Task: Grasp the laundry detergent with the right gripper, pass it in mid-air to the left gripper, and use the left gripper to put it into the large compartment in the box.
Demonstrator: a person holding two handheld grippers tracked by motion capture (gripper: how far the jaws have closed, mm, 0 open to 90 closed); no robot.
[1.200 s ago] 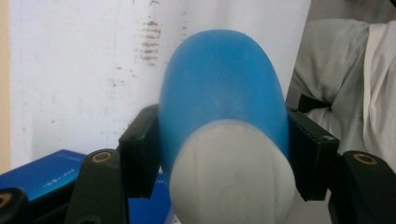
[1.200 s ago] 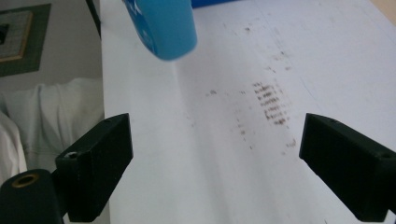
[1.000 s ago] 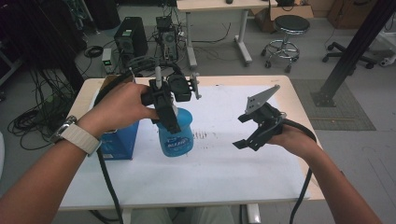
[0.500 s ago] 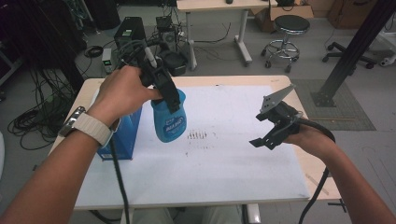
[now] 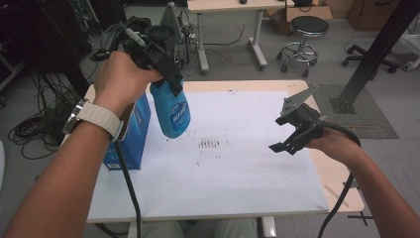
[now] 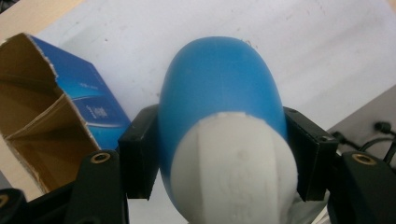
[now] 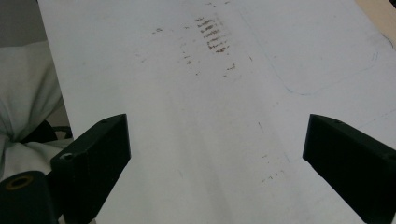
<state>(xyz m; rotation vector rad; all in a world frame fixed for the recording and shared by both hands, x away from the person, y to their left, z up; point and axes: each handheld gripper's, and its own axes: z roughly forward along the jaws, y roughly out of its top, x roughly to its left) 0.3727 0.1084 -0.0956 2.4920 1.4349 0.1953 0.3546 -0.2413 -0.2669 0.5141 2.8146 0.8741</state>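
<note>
The left gripper clamps a blue bottle by its top, long axis tilted, base hanging below the jaws. The left gripper view adds its white cap. The right gripper is spread, nothing between.

The blue bottle's white cap is cut off by the left gripper view's bottom edge.

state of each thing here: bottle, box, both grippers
blue bottle: lifted off the table, tilted, clamped near its white cap
blue carton box: top open, standing on the table
left gripper: shut on the bottle
right gripper: open, nothing between the jaws, over the white sheet
</note>
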